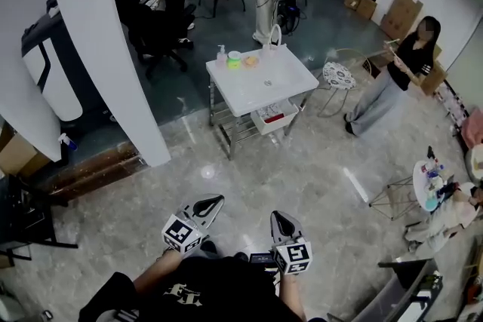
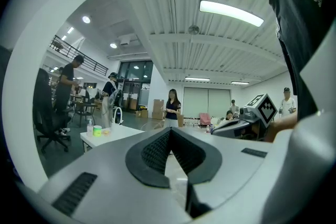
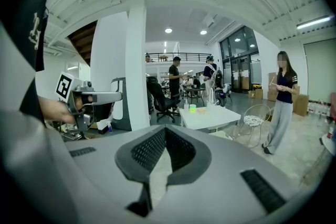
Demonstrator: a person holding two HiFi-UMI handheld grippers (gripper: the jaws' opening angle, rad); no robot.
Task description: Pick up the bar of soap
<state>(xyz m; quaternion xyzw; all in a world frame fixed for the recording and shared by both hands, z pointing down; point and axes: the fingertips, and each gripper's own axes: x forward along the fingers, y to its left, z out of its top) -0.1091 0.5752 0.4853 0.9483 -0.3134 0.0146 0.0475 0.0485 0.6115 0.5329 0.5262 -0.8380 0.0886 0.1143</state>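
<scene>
Both pairs of jaws are shown pressed together at the tips with nothing held between them. The left gripper and the right gripper are carried side by side at the bottom centre of the head view, above a polished floor. The bar of soap is taken to be the small orange-pink item at the far edge of the white table in the upper centre of the frame. It lies beside a green tub and a pump bottle, though it is too small to be identified with certainty. The task is judged to be at the approach stage, with the soap well apart from both grippers. For the next move, the table must be reached, one pair of jaws opened and brought down on either side of the bar.
</scene>
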